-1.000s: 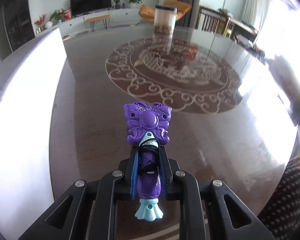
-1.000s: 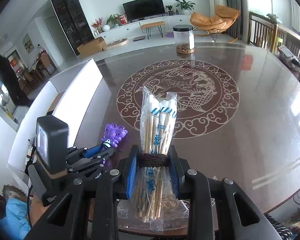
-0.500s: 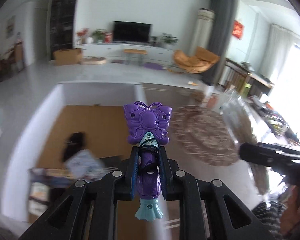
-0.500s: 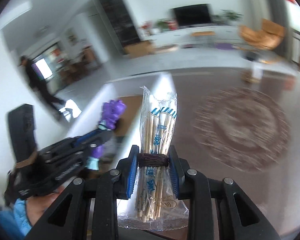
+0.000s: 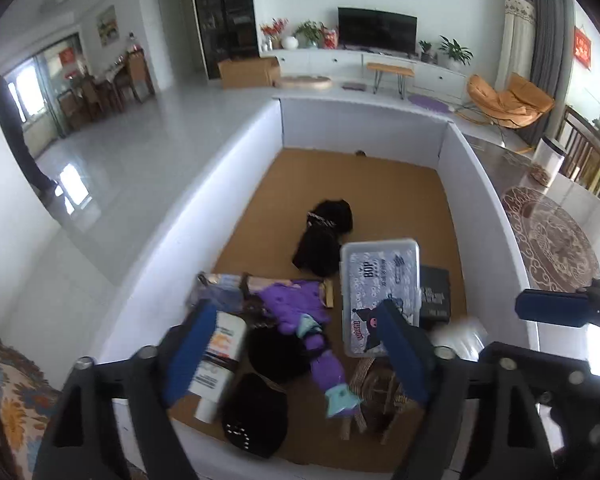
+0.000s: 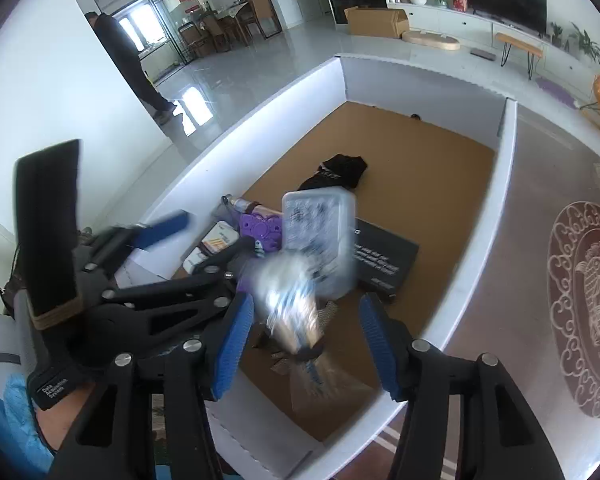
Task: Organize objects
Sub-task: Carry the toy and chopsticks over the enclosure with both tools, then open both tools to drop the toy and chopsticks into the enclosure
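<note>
A white-walled box (image 5: 482, 184) with a brown floor holds the sorted things. My left gripper (image 5: 296, 354) is open above its near end. The purple butterfly toy (image 5: 300, 320) lies loose in the box below it, on other items. My right gripper (image 6: 306, 340) is open too. The bag of chopsticks (image 6: 296, 312) is blurred between its fingers, free of them, over the box's near end. The purple toy also shows in the right wrist view (image 6: 260, 230), beside the left gripper (image 6: 192, 236).
In the box lie a clear plastic case (image 5: 380, 292), a black booklet (image 6: 384, 260), black cloth (image 5: 326, 236), a white tube (image 5: 220, 356) and a black round item (image 5: 256, 412). The dark patterned table (image 6: 540, 280) lies to the right. A person (image 6: 128, 64) stands far left.
Both grippers swung left from the table to over the box and opened. The purple toy dropped into the box; the chopstick bag has left the right gripper's fingers.
</note>
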Motion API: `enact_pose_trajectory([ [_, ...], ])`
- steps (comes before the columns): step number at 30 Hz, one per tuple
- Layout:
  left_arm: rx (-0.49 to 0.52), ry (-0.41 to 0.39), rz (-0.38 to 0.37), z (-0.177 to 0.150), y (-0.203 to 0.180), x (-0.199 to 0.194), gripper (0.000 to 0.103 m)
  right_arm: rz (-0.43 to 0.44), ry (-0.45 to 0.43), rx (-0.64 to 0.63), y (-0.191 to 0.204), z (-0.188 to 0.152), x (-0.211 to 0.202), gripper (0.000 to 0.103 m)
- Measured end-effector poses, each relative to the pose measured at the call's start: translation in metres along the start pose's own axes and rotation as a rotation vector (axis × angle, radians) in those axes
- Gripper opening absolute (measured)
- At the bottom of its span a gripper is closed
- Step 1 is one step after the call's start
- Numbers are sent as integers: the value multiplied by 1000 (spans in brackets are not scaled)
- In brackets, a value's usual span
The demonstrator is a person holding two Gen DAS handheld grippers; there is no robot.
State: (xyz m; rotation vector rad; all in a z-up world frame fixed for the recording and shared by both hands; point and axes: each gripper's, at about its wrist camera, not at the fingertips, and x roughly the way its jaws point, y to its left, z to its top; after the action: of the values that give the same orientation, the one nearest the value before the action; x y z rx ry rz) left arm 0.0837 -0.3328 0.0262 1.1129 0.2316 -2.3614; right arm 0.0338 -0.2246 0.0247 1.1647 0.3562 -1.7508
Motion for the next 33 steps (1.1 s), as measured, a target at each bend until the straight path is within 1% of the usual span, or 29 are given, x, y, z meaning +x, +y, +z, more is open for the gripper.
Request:
enact_pose_trajectory([
  [1, -8, -4, 9, -2, 4, -4, 99, 2, -5, 10, -5, 1, -3, 58],
  [2, -15, -7, 23, 1, 5, -4, 102, -4, -9, 16, -11, 1, -6, 59],
  [5, -25, -32, 74, 7, 5, -12, 102, -36, -32, 12, -16, 5, -17, 67],
  [7, -50, -36, 91, 10, 6, -20, 102, -50, -42, 5, -15, 10, -23, 69],
  [10, -94, -33, 0, 14, 12, -27, 102, -73, -46, -11, -14, 14, -28, 69],
  [11, -110, -31, -15, 15, 14, -30, 103, -81, -46, -17, -14, 15, -29, 70],
  [13, -97, -39, 28, 15, 12, -39, 103, -92, -45, -24, -13, 14, -35, 70],
  [14, -73, -55, 80, 16, 10, -44, 103, -96, -44, -24, -13, 13, -37, 71],
  [15, -63, -67, 105, 16, 9, -46, 103, -99, -42, -23, -14, 13, -37, 72],
  [16, -57, -77, 118, 16, 7, -49, 103, -102, -40, -24, -15, 12, -36, 72],
  [17, -55, -79, 112, 16, 7, -52, 103, -104, -38, -24, -13, 11, -36, 72],
  [21, -67, -53, 74, 14, 4, -56, 102, -108, -27, -29, -11, 10, -34, 72],
  [26, -55, -21, 95, 13, 0, -58, 102, -128, -17, -50, -8, 10, -34, 72],
  [30, -64, -3, 112, 13, 1, -58, 102, -142, -9, -56, -9, 10, -35, 73],
  [33, -69, -1, 109, 12, 1, -58, 102, -145, -12, -50, -11, 11, -37, 73],
])
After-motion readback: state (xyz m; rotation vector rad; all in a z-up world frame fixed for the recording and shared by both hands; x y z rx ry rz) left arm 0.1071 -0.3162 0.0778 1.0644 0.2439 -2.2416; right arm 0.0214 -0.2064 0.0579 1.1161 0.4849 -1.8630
